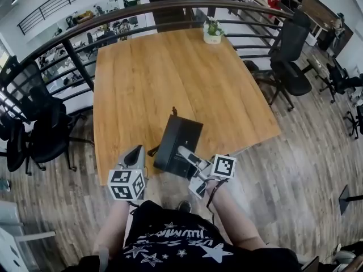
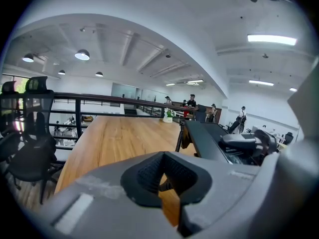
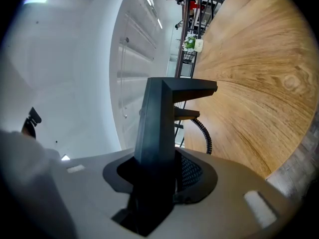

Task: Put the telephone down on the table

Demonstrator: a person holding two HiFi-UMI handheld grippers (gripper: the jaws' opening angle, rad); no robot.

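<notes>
A black telephone (image 1: 178, 142) hangs tilted over the near edge of the wooden table (image 1: 170, 72), and my right gripper (image 1: 182, 154) is shut on its near end. In the right gripper view the telephone (image 3: 160, 123) rises edge-on from between the jaws of the right gripper (image 3: 159, 180), with its coiled cord (image 3: 204, 136) dangling beside it. My left gripper (image 1: 136, 152) hovers just left of the phone, jaws together and empty. In the left gripper view, the left gripper (image 2: 162, 183) points across the table (image 2: 114, 133), with the telephone (image 2: 209, 141) at the right.
A small potted plant (image 1: 212, 33) stands at the table's far edge. A dark railing (image 1: 85, 21) curves behind the table. Black office chairs stand at the right (image 1: 292, 50) and left (image 1: 34, 135). The person's torso fills the bottom of the head view.
</notes>
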